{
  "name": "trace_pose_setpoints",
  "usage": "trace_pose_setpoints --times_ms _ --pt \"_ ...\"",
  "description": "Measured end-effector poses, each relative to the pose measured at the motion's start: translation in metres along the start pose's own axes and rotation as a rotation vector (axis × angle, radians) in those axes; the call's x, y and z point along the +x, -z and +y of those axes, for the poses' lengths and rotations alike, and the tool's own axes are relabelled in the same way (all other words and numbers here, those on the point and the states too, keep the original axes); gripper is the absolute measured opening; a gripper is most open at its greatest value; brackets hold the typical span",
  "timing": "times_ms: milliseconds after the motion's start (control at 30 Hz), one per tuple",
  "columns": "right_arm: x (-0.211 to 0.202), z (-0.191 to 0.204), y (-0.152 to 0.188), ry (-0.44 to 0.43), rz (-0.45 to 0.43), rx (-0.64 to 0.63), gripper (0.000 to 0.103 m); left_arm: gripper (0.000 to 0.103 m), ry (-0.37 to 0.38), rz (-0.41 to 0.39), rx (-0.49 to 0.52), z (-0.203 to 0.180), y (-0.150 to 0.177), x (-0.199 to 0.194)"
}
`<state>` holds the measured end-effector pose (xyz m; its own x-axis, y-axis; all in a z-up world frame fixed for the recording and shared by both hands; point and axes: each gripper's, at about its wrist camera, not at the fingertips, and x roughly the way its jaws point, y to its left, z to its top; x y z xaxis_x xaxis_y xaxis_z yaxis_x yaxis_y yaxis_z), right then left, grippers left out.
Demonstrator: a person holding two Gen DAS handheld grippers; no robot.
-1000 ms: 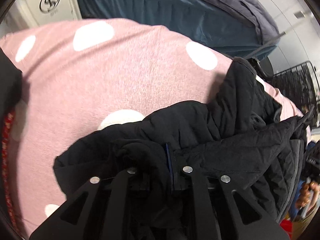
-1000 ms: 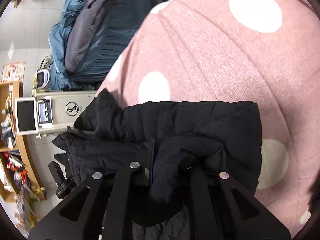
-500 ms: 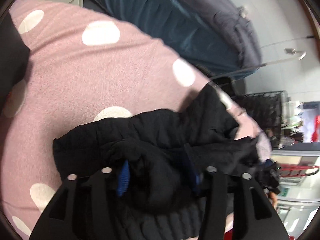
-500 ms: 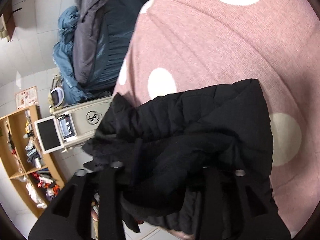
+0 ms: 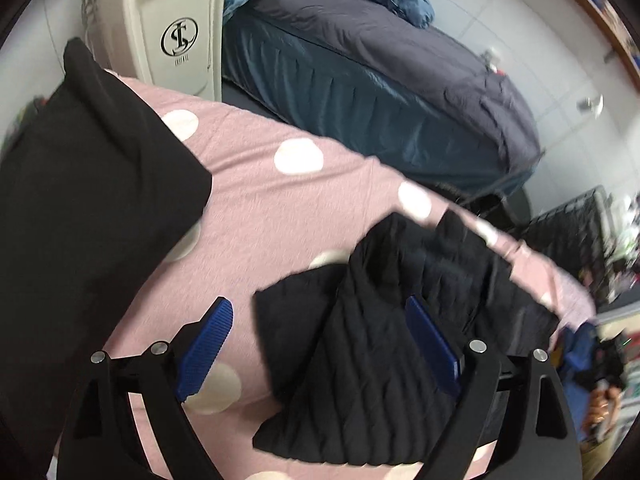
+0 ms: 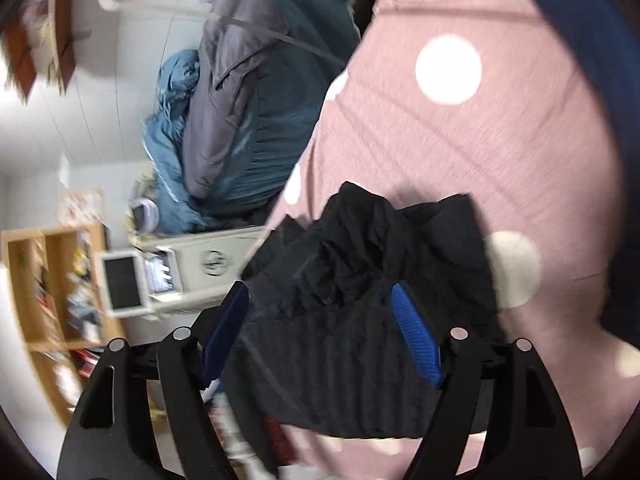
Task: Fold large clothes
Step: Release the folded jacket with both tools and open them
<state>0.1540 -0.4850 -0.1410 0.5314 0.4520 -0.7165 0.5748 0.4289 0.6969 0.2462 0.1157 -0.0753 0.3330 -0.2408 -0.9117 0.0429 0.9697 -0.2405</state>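
1. The black quilted jacket (image 5: 384, 360) lies bunched and partly folded on the pink spotted cover (image 5: 280, 208), near the cover's right edge in the left wrist view.
2. The left gripper (image 5: 320, 348) hangs above the jacket with its jaws spread wide — they have just been opening. Neither blue pad (image 5: 206, 346) presses on the cloth; the left pad is over bare pink cover, the right one over the jacket.
3. The right gripper (image 6: 324, 328) also stands open above the jacket (image 6: 372, 320), its jaws having just been opening. The crumpled black cloth shows between the blue pads (image 6: 416, 336), but neither one pinches it.
4. A second dark garment (image 5: 80, 200) lies on the cover at the left, well apart from the jacket.
5. Beyond the far edge of the cover — a bed with blue and grey bedding (image 5: 380, 92), and a cream machine (image 5: 176, 28) with a round logo.
6. In the right wrist view a wooden shelf (image 6: 48, 300) stands at the far left, blurred.
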Motion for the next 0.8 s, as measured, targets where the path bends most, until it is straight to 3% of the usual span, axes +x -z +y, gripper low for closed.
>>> trace_pose_setpoints --times_ms 167,233,400,600,700,800 --pt "0.027 0.051 0.058 0.285 0.023 -0.390 0.077 0.086 -0.053 0.000 0.137 -0.049 0.045 0.011" --pt "0.044 0.067 0.086 0.359 0.027 -0.520 0.077 0.086 -0.077 -0.013 0.219 -0.071 0.063 0.013" --pt "0.079 0.083 0.137 0.479 0.027 -0.707 0.078 0.090 -0.125 0.005 0.429 -0.129 0.107 0.036" --pt "0.107 0.079 0.157 0.553 0.074 -0.819 0.078 0.093 -0.142 0.055 0.406 -0.139 0.106 0.069" --pt "0.119 0.069 0.147 0.586 0.085 -0.791 0.088 0.098 -0.169 0.088 0.351 -0.126 0.091 0.091" --pt "0.129 0.059 0.133 0.585 0.110 -0.732 0.089 0.098 -0.156 0.113 0.316 -0.118 0.077 0.109"
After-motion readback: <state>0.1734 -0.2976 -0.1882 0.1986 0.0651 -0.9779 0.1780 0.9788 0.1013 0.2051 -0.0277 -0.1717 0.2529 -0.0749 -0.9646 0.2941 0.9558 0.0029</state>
